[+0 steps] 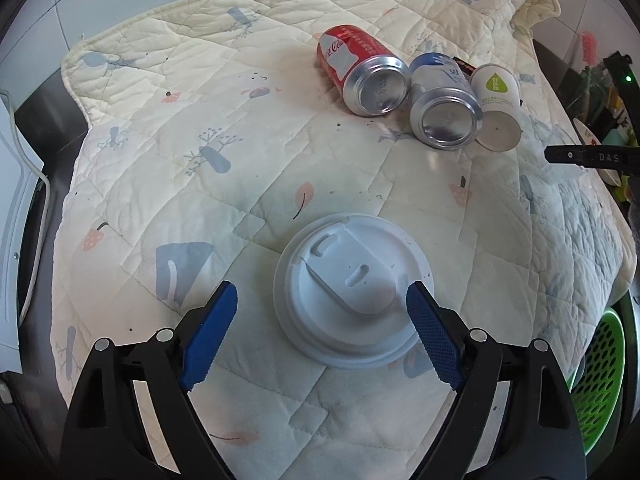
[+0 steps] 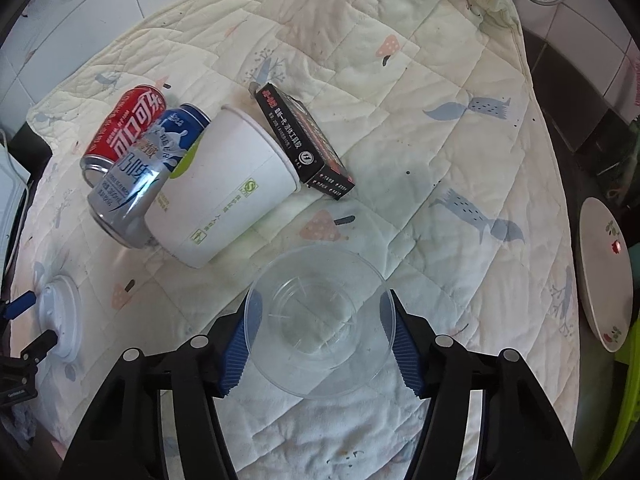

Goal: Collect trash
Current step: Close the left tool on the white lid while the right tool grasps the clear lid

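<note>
Left tool (image 1: 322, 306) spread wide, white cup lid (image 1: 352, 290) between tips; right tool (image 2: 320, 340) straddling clear plastic bowl (image 2: 320, 320), contact unclear.

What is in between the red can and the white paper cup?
The silver-and-blue can lies between the red can and the white paper cup, touching both. Both wrist views show it.

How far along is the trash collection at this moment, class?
Done: nothing visibly binned yet. In hand: the right gripper brackets the clear plastic cup; the left gripper, open, straddles the white plastic cup lid. Left on the quilted cloth: the red cola can, the blue-and-silver can, the white paper cup and the black cardboard box.
</note>
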Demonstrator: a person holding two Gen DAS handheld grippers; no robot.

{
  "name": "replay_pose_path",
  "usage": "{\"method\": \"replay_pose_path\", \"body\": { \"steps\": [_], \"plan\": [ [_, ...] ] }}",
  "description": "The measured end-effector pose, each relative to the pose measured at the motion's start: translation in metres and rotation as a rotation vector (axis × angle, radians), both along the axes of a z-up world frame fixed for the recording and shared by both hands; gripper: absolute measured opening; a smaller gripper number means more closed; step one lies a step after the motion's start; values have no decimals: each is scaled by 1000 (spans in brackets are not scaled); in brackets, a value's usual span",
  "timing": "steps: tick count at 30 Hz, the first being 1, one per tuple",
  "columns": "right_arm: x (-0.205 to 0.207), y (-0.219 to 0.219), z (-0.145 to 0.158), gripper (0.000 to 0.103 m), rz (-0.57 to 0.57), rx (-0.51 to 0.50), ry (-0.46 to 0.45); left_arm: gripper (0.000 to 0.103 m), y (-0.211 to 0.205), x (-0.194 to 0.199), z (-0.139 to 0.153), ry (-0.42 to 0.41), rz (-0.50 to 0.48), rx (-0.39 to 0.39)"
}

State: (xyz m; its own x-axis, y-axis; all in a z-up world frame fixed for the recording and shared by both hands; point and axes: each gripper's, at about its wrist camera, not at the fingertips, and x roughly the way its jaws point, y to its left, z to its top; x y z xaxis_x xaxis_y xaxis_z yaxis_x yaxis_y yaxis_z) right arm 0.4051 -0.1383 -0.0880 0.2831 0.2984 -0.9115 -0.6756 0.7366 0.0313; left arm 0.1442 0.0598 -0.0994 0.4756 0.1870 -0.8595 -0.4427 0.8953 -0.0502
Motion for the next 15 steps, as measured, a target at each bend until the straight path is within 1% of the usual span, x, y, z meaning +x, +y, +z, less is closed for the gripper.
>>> {"method": "replay_pose_path", "body": {
  "steps": [3,4,10,15],
  "plan": [
    [-7,-6,7,59,11,4,-9,86,-4,-1,2,-5,-15,-2],
    [-11,-8,9,59,15,9,-10,88,-6,0,2,-2,-24,0],
    [-28,-17,21,59,32,16,-28,91,-14,8,-2,22,-74,29],
    [-42,-24,31,59,42,22,-43,91,-11,13,-10,43,-69,38]
  ]
}}
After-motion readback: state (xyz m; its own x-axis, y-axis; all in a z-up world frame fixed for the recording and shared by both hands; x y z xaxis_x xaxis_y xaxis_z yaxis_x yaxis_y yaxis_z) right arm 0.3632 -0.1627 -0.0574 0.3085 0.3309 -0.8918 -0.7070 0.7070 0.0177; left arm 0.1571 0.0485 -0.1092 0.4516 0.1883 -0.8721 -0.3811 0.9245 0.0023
